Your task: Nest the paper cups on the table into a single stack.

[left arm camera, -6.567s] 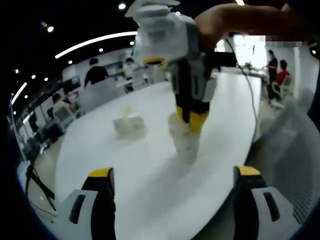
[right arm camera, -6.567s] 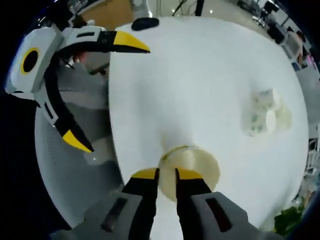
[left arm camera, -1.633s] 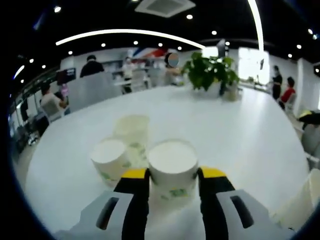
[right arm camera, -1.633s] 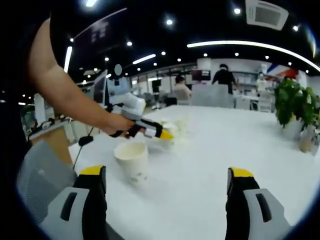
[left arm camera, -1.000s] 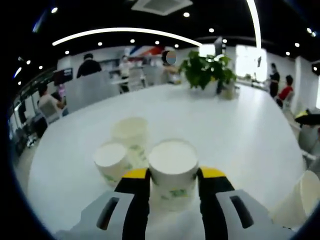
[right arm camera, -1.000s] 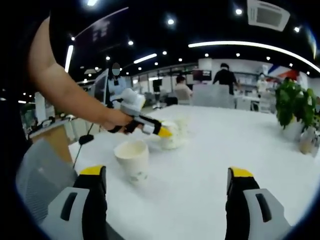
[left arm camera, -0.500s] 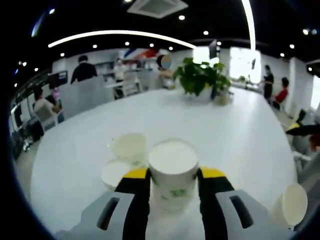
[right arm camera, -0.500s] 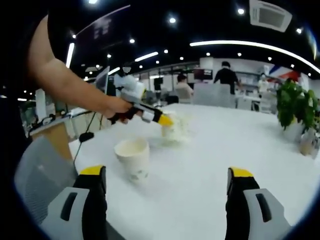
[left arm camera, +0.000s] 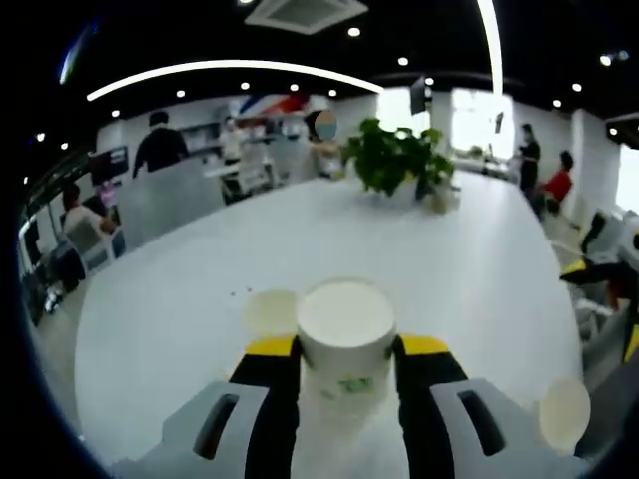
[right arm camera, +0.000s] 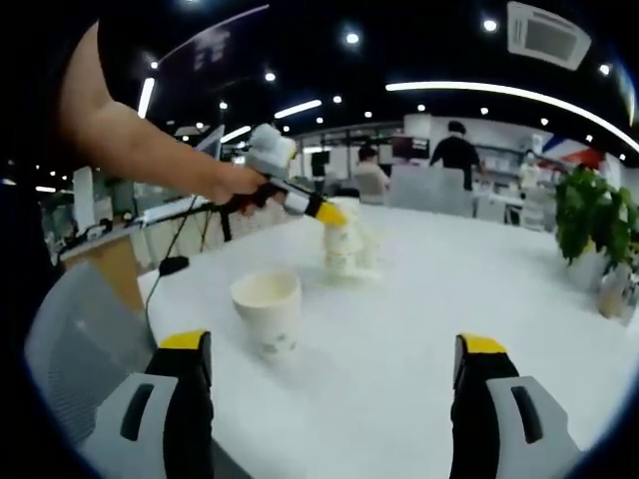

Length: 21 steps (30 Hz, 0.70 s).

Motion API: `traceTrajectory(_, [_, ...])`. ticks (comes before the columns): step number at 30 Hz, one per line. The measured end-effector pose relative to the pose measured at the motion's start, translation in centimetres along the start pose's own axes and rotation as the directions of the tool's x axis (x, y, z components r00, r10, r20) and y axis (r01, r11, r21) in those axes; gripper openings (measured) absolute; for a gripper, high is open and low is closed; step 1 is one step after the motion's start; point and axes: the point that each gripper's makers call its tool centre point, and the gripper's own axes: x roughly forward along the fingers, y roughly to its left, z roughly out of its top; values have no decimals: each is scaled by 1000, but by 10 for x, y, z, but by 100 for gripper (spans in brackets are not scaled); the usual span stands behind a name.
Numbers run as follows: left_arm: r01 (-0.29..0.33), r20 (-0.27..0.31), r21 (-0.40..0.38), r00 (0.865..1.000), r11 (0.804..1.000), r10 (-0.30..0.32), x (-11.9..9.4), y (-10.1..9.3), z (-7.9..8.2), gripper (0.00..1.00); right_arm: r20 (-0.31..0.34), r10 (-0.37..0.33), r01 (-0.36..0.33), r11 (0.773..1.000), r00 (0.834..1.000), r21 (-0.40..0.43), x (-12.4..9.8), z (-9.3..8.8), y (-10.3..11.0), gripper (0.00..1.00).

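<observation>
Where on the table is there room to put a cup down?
The white table is bare between the lone paper cup and the potted plant. It is crowded where the left gripper holds a cup beside the other cups.

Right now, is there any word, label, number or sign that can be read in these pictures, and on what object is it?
None can be read.
Held cup: green print on its side, too blurred to read.
Standing cup: small print on its side, too blurred to read.
Far wall: red and blue graphic, no letters legible.
</observation>
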Motion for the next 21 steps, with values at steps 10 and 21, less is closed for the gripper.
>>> traceTrajectory(10, [20, 10, 8, 1000, 1000, -20, -11, 6, 31, 35, 1, 3, -3, 1000, 1000, -7, -1, 0, 1, 100])
traceTrajectory(21, [39, 26, 12, 999, 999, -40, -20, 3, 54, 35, -3, 7, -7, 1000, 1000, -17, 0, 0, 3, 100])
